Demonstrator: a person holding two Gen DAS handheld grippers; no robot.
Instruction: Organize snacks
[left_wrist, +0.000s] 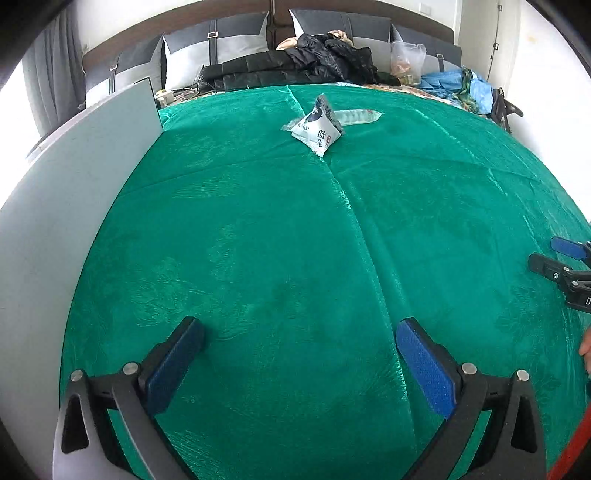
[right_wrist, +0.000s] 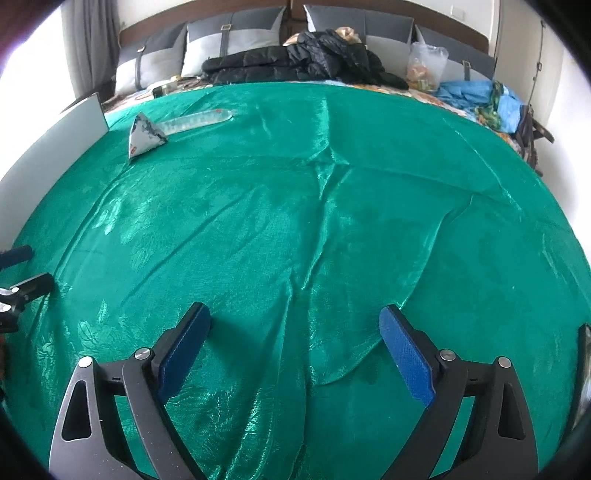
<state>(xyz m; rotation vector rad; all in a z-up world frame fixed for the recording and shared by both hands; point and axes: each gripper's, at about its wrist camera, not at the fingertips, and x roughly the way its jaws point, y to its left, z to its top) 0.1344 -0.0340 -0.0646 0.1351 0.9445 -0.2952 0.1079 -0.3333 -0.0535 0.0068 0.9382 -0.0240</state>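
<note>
Wide claw (left_wrist: 299, 332); clear tube packet (left_wrist: 356, 117) lies crosswise.

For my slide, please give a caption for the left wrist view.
Open left gripper over green cloth; snack packet lies far ahead.

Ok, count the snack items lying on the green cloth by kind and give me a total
Triangular white snack packet: 1
Long clear snack tube: 1
Total on the green cloth: 2
</note>
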